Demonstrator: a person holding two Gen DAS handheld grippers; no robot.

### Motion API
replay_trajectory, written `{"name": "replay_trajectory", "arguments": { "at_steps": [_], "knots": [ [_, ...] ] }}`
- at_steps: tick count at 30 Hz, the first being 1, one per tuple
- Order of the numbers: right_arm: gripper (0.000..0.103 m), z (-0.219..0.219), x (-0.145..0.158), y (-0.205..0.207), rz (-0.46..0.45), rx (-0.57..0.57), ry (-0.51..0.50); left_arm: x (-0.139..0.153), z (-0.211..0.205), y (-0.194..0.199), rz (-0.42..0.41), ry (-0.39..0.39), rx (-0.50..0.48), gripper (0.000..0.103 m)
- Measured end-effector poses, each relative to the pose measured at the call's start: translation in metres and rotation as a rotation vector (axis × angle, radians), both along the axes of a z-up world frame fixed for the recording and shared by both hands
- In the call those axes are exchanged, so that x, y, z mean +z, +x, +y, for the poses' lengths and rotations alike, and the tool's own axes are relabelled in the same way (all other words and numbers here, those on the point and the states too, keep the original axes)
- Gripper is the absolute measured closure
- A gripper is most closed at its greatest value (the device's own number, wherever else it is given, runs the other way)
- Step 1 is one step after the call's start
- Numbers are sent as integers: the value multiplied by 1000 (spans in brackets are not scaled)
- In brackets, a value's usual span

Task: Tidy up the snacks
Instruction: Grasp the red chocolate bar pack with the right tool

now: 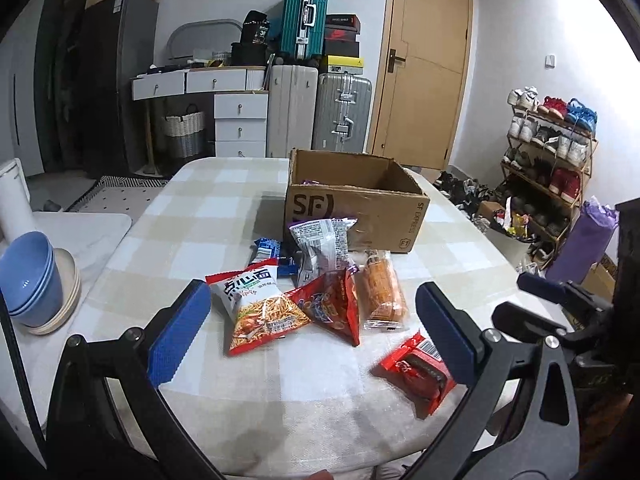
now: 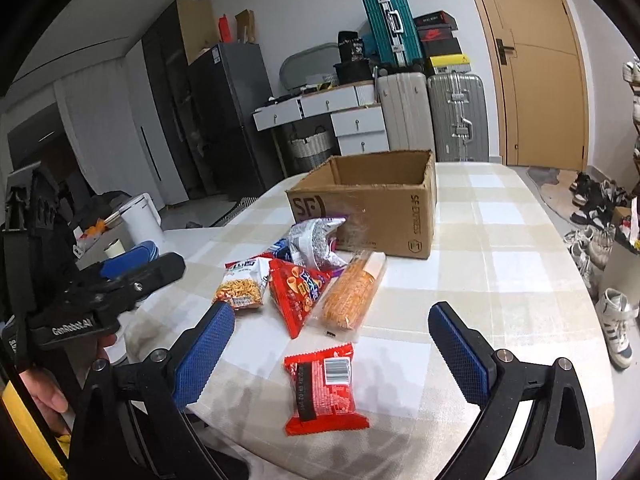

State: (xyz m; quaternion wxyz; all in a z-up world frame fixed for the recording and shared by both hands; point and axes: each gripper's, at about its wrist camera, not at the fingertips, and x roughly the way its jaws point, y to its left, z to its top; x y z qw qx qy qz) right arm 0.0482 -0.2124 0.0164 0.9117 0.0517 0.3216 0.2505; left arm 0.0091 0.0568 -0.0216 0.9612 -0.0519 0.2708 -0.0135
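Nearest of all, both grippers hover over the near edge of the counter (image 2: 500, 248) with nothing between their blue pads: the right gripper (image 2: 332, 354) has its jaws spread wide, and so does the left gripper (image 1: 314, 334).

Just ahead of the right jaws lies the red flat snack packet (image 2: 325, 388), barcode side up. It looks light and crinkly, a sealed film pouch over a firm block, so it would likely slide on the checked cloth if nudged. I judge the best hold is across its short width at the middle, closing gently enough not to crush what is inside.

Farther in sits a loose cluster. The noodle-snack bag (image 1: 258, 308) is to the left, the red triangular bag (image 2: 298, 292) in the middle, and the clear-wrapped orange bread pack (image 2: 352, 292) to the right. The puffed bags are air-filled and slippery; a crimped seam or a corner gives a surer pinch than the belly. The bread pack looks soft and would squash, so a light grip at mid-length suits it.

Behind them a silver bag (image 1: 322, 246) leans at the box, with a blue packet (image 1: 270, 254) partly under the pile.

Farthest, the open SF cardboard box (image 1: 356, 208) stands upright, apparently the place for the snacks; something purple shows inside it.
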Motion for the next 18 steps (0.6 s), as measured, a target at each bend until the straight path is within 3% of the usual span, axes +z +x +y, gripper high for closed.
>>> {"name": "replay_trajectory", "arguments": {
  "at_steps": [5,9,18],
  "knots": [
    [4,9,-11,2,53,37,-30,0,4,-2,-2,-7,12,1],
    [4,27,-32,9,138,81,-115,-4,7,0,4,-11,15,1],
    [7,51,-70,29,232,125,-268,-20,25,11,64,-67,64,1]
  ]
}}
